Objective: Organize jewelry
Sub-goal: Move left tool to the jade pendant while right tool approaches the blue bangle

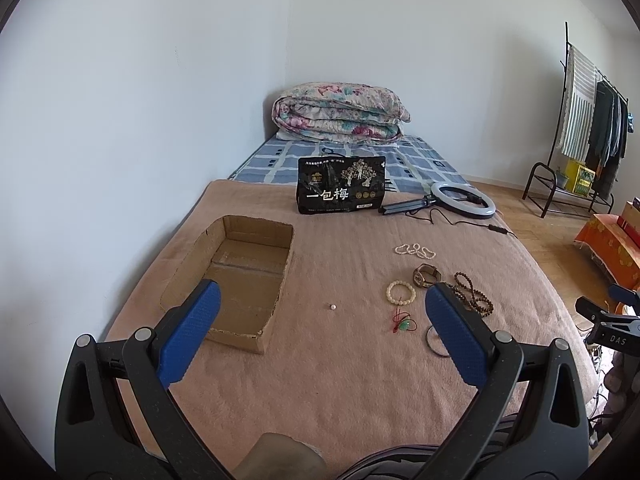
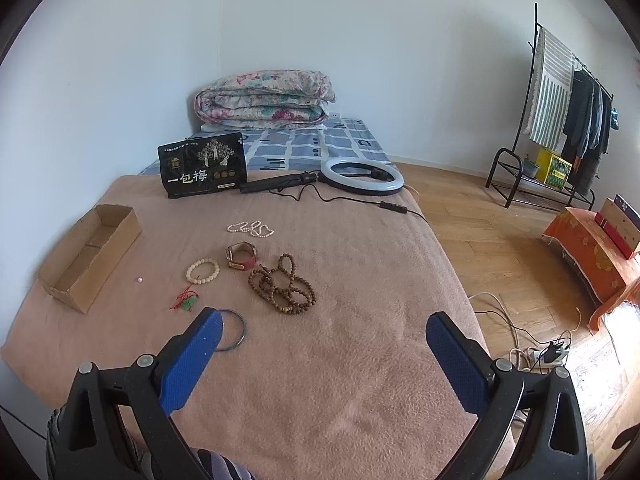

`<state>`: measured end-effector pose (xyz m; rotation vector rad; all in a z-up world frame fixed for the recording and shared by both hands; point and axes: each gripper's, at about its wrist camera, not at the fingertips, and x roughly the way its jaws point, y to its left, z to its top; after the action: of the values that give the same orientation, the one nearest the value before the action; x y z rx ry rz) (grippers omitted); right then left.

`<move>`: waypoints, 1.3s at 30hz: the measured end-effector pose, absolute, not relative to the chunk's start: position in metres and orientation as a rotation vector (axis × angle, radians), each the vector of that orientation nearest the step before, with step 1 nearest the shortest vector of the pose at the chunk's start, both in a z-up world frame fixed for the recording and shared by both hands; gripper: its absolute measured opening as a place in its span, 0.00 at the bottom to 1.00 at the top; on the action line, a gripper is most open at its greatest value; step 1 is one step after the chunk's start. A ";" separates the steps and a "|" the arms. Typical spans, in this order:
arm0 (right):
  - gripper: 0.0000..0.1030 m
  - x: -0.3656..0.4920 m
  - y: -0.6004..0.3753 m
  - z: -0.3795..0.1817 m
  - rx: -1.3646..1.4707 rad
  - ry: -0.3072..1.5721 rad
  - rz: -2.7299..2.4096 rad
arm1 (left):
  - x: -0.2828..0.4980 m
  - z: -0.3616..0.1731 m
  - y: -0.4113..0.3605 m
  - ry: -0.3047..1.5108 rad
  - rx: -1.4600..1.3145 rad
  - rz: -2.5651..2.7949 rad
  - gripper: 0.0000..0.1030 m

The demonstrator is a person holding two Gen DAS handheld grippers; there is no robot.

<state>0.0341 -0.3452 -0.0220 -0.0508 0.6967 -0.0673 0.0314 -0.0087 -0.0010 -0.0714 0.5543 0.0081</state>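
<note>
The left hand-held gripper (image 1: pixel 320 300) is hovering low over the pinkish-brown blanket-covered bed (image 1: pixel 340 380), its two blue-padded fingers (image 1: pixel 192 332) spreading wide apart with nothing between them. It is pointing forward and slightly down, level, with its left finger overlapping the near end of the shallow open cardboard box (image 1: pixel 240 276) in the left wrist view. The right hand-held gripper (image 2: pixel 324 328) is hanging likewise over the near part of the bed, to the right of the box, jaws gaping and empty, its left finger (image 2: pixel 192 360) covering part of a thin dark metal bangle (image 2: pixel 236 330).

The jewelry is lying loose on the blanket, all to the right of the box and outside it. Just beyond the bangle is sitting a small green pendant on a red cord (image 2: pixel 186 300). A single tiny white bead (image 2: pixel 139 279) is resting alone between the pendant and the box. Farther on are lying a cream beaded bracelet (image 2: pixel 202 271), a coiled long strand of brown wooden beads (image 2: pixel 282 288) and a watch with a red strap (image 2: pixel 241 258), close together. Beyond these a white pearl strand (image 2: pixel 251 227) is curling on the blanket.

Past the box's far end, a black snack bag with gold and white print (image 2: pixel 202 166) is standing upright, with a white ring light on a folded black stand (image 2: pixel 362 174) lying to its right. Farthest back, a folded floral quilt (image 2: pixel 266 96) is resting by the wall.
</note>
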 end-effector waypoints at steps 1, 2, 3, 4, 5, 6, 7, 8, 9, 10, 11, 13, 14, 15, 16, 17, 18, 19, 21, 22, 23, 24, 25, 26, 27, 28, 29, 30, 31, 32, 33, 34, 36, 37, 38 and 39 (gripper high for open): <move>1.00 0.036 -0.345 -0.024 -0.056 0.699 -0.058 | 0.034 -0.004 -0.008 0.563 -0.071 0.006 1.00; 1.00 0.039 -0.344 -0.026 -0.062 0.704 -0.042 | 0.037 -0.007 -0.008 0.570 -0.069 0.004 1.00; 1.00 0.041 -0.344 -0.028 -0.069 0.709 -0.028 | 0.040 -0.010 -0.008 0.576 -0.065 0.002 1.00; 1.00 0.044 -0.342 -0.030 -0.080 0.712 -0.013 | 0.043 -0.013 -0.009 0.586 -0.060 0.001 1.00; 1.00 0.046 -0.340 -0.032 -0.091 0.715 -0.001 | 0.045 -0.016 -0.010 0.592 -0.055 -0.004 1.00; 1.00 0.049 -0.338 -0.035 -0.104 0.719 0.011 | 0.049 -0.019 -0.010 0.598 -0.047 -0.013 1.00; 1.00 0.052 -0.336 -0.037 -0.114 0.722 0.025 | 0.052 -0.021 -0.012 0.603 -0.039 -0.023 1.00; 1.00 0.055 -0.334 -0.040 -0.121 0.726 0.044 | 0.056 -0.023 -0.014 0.608 -0.028 -0.035 1.00; 1.00 0.059 -0.333 -0.044 -0.125 0.734 0.068 | 0.060 -0.025 -0.017 0.613 -0.018 -0.050 1.00; 1.00 0.063 -0.331 -0.048 -0.127 0.742 0.090 | 0.063 -0.027 -0.019 0.618 -0.010 -0.063 1.00; 1.00 0.067 -0.330 -0.052 -0.128 0.749 0.112 | 0.066 -0.030 -0.022 0.622 -0.004 -0.078 1.00; 1.00 0.076 -0.327 -0.061 -0.130 0.767 0.147 | 0.074 -0.036 -0.028 0.638 0.005 -0.111 0.95; 1.00 0.081 -0.326 -0.065 -0.132 0.776 0.157 | 0.078 -0.039 -0.031 0.649 0.004 -0.129 0.95; 1.00 0.085 -0.325 -0.070 -0.134 0.782 0.169 | 0.083 -0.042 -0.034 0.661 0.001 -0.143 0.94; 1.00 0.090 -0.325 -0.073 -0.133 0.786 0.181 | 0.088 -0.045 -0.036 0.670 -0.001 -0.159 0.90; 1.00 0.094 -0.324 -0.077 -0.134 0.793 0.192 | 0.092 -0.048 -0.039 0.680 -0.001 -0.174 0.87; 1.00 0.098 -0.324 -0.082 -0.137 0.802 0.203 | 0.098 -0.051 -0.042 0.691 0.004 -0.184 0.83; 1.00 0.102 -0.322 -0.086 -0.144 0.809 0.220 | 0.103 -0.055 -0.046 0.699 0.014 -0.193 0.82; 1.00 0.107 -0.316 -0.095 -0.173 0.824 0.254 | 0.115 -0.064 -0.052 0.718 0.030 -0.219 0.79; 1.00 0.110 -0.313 -0.100 -0.192 0.827 0.268 | 0.120 -0.069 -0.055 0.730 0.034 -0.234 0.73; 1.00 0.112 -0.310 -0.105 -0.208 0.831 0.283 | 0.126 -0.074 -0.058 0.748 0.033 -0.253 0.70; 1.00 0.115 -0.306 -0.110 -0.220 0.836 0.298 | 0.132 -0.080 -0.060 0.767 0.025 -0.271 0.69; 1.00 0.117 -0.303 -0.114 -0.230 0.843 0.308 | 0.138 -0.086 -0.061 0.785 0.013 -0.287 0.69; 1.00 0.120 -0.300 -0.119 -0.238 0.851 0.316 | 0.144 -0.091 -0.063 0.804 0.006 -0.299 0.69; 1.00 0.123 -0.297 -0.124 -0.246 0.857 0.322 | 0.149 -0.097 -0.065 0.816 0.007 -0.308 0.69; 1.00 0.125 -0.294 -0.128 -0.254 0.861 0.327 | 0.154 -0.102 -0.068 0.825 0.018 -0.316 0.67; 1.00 0.127 -0.292 -0.131 -0.258 0.861 0.330 | 0.159 -0.107 -0.071 0.832 0.030 -0.323 0.65; 1.00 0.130 -0.290 -0.135 -0.259 0.862 0.334 | 0.163 -0.112 -0.075 0.842 0.040 -0.335 0.61; 1.00 0.132 -0.288 -0.139 -0.255 0.867 0.339 | 0.167 -0.118 -0.078 0.854 0.044 -0.350 0.59; 1.00 0.134 -0.287 -0.142 -0.250 0.875 0.344 | 0.172 -0.124 -0.081 0.870 0.046 -0.357 0.57; 1.00 0.137 -0.285 -0.147 -0.244 0.884 0.350 | 0.177 -0.131 -0.083 0.886 0.049 -0.362 0.53; 1.00 0.140 -0.283 -0.150 -0.237 0.890 0.357 | 0.182 -0.138 -0.086 0.902 0.048 -0.377 0.50; 1.00 0.144 -0.281 -0.156 -0.224 0.899 0.368 | 0.190 -0.151 -0.091 0.937 0.042 -0.403 0.45; 1.00 0.145 -0.280 -0.158 -0.217 0.900 0.371 | 0.194 -0.157 -0.093 0.952 0.040 -0.414 0.43; 1.00 0.146 -0.279 -0.161 -0.211 0.903 0.373 | 0.197 -0.162 -0.094 0.965 0.036 -0.426 0.42; 1.00 0.148 -0.277 -0.163 -0.205 0.906 0.371 | 0.200 -0.166 -0.096 0.976 0.033 -0.435 0.40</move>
<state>0.1481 -0.2772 -0.1632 -0.2049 0.9061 0.3713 0.2000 -0.0960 -0.1658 0.0326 0.9758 -0.4346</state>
